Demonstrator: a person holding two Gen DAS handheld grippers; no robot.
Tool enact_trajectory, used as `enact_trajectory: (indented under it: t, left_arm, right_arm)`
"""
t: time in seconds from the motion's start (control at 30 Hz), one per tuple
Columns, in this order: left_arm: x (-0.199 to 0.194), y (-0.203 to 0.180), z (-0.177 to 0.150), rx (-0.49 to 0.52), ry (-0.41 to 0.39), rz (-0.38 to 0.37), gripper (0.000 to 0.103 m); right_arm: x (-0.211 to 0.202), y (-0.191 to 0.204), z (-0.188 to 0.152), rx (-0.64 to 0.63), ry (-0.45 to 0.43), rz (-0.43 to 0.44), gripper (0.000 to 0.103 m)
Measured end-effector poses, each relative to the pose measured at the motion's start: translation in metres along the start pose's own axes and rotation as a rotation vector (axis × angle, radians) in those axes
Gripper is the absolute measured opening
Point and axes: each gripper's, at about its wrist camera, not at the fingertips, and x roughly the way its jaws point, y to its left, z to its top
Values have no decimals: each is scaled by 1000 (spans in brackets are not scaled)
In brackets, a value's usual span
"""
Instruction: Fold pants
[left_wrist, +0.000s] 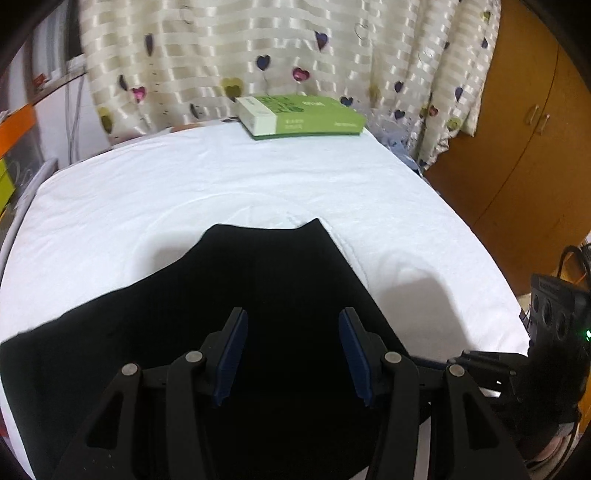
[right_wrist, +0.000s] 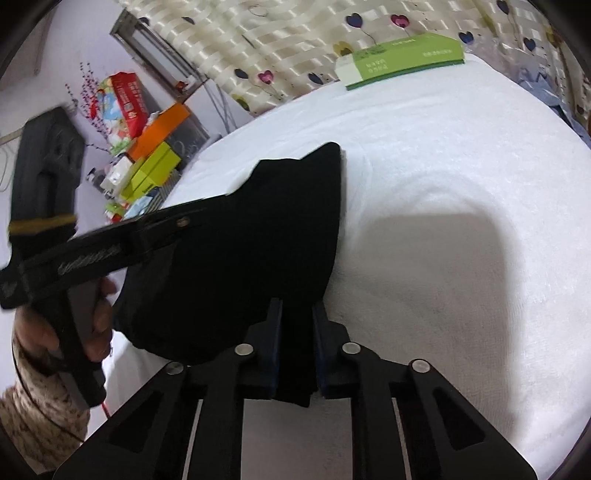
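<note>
Black pants (left_wrist: 258, 273) lie partly folded on a white sheet (left_wrist: 184, 192), with one corner pointing towards the far side. My left gripper (left_wrist: 293, 317) hovers over the dark cloth, its blue pads (left_wrist: 236, 343) well apart and nothing pinched between them. In the right wrist view the pants (right_wrist: 266, 221) run from the middle down to my right gripper (right_wrist: 297, 325). Its jaws stand narrow, with a fold of the black fabric clamped between them. A person's hand (right_wrist: 99, 325) holds the left tool at that view's left edge.
A green and white box (left_wrist: 306, 114) rests at the far edge of the sheet, in front of a heart-patterned curtain (left_wrist: 221, 55). A wooden cabinet (left_wrist: 517, 129) stands to the right. Stacked colourful boxes (right_wrist: 147, 147) sit beyond the left side.
</note>
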Motion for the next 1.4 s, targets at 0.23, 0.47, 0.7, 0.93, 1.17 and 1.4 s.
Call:
enact_trajectory:
  t: [0.23,0.47,0.7,0.93,1.17,1.4]
  left_arm:
    - [16,-13,22,25,56,-45,65]
    - [36,-33,36,78,114,-7,65]
    - [53,-49,40,167,169,77,65]
    - [57,-30,39,99,182,91,29]
    - [56,-12,39,48,172,56,13]
    - [49,-4,38,29,146,30,12]
  right_arm:
    - [-2,12,0,-62,-27,-4,10]
    - [-3,43,-3,-188,-62,-3,9]
    - [0,58,-6,-240,-62,6,9]
    - [1,60,-7,-254,-64,-29,9]
    - [-3,60,-7,-247,-67,-85,16]
    - [2,57,-12,-205,-47,-46,56]
